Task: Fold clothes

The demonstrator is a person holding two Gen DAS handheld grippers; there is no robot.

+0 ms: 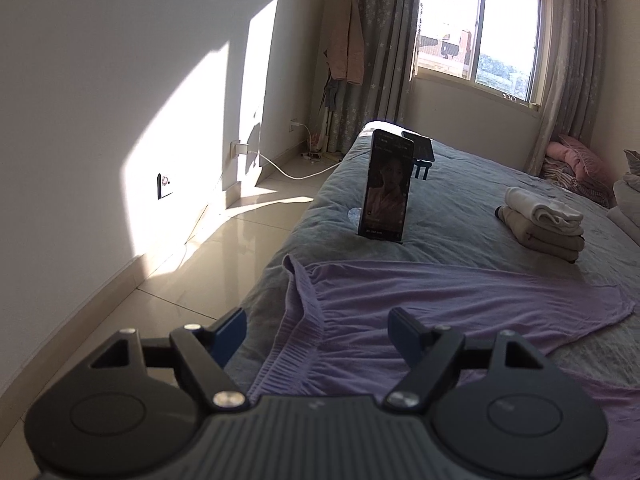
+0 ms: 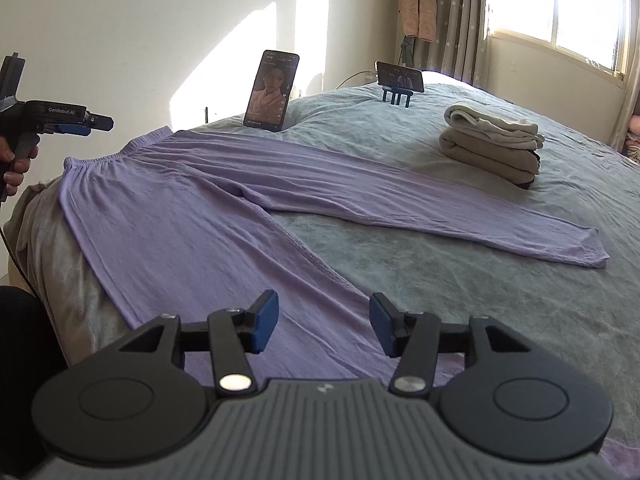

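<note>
While you stand at the bed's near edge, your left hand (image 2: 18, 164) holds the left gripper (image 1: 316, 330) off the bed's left side, above the elastic waistband (image 2: 116, 152) of the lilac trousers (image 2: 224, 200). Its jaws are spread wide with nothing between them, and they touch no cloth. The trousers lie flat on the grey-green bedspread (image 2: 500, 300), waistband at the left by the bed's edge, one leg running away to the right toward the folded pile, the other coming toward you under the right gripper (image 2: 324, 322). An upright phone (image 2: 272, 92) stands on the bed just beyond the trousers, its screen lit. Farther back, a second phone (image 2: 400, 76) sits sideways on a small blue stand. To the right, a stack of folded beige clothes (image 2: 492, 140) rests on the bedspread, apart from the trousers. Your right gripper hangs over the nearer trouser leg, jaws parted and empty.
</note>
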